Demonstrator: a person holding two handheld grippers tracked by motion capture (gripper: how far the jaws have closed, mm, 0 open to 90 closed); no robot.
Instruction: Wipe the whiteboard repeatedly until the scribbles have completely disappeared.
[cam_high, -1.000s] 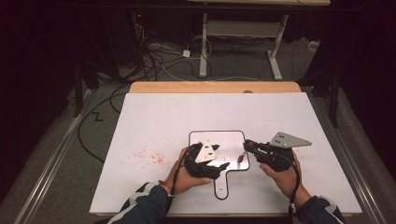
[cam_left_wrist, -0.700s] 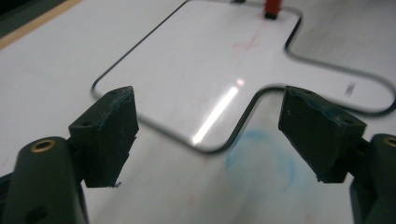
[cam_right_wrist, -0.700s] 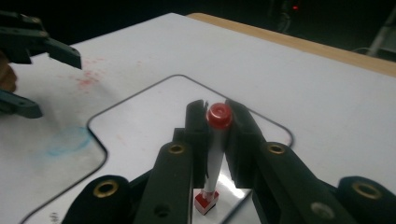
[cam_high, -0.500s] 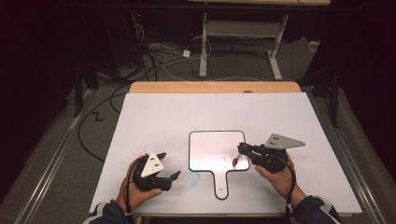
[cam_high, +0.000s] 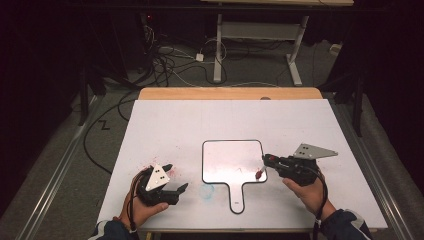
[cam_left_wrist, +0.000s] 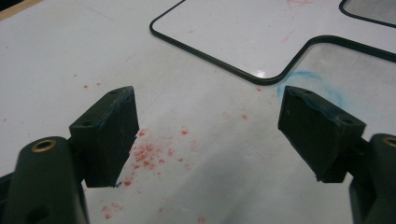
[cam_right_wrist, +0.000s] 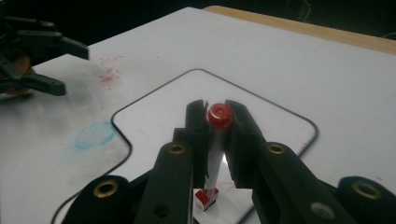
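A small whiteboard (cam_high: 232, 160) with a black rim and a handle lies flat on the white table. My right gripper (cam_high: 266, 159) is shut on a red marker (cam_high: 259, 173), whose lower end touches the board's right edge. In the right gripper view the marker (cam_right_wrist: 213, 158) stands upright between the jaws of the right gripper (cam_right_wrist: 215, 105), over the whiteboard (cam_right_wrist: 187, 93). My left gripper (cam_high: 177, 176) rests at the front left, apart from the board. Its jaws have just been opening, and the left gripper (cam_left_wrist: 208, 100) stands open with nothing between its fingers.
A blue smudge (cam_high: 206, 190) marks the table beside the board's handle. Red specks (cam_left_wrist: 149, 156) dot the surface under the left gripper. The table's wooden back edge (cam_high: 230, 93) lies beyond. Cables (cam_high: 165, 60) and a desk frame (cam_high: 220, 45) stand on the floor behind.
The left hand has swung from over the whiteboard to the table's front left and then stopped. The right hand with the marker has stayed almost still.
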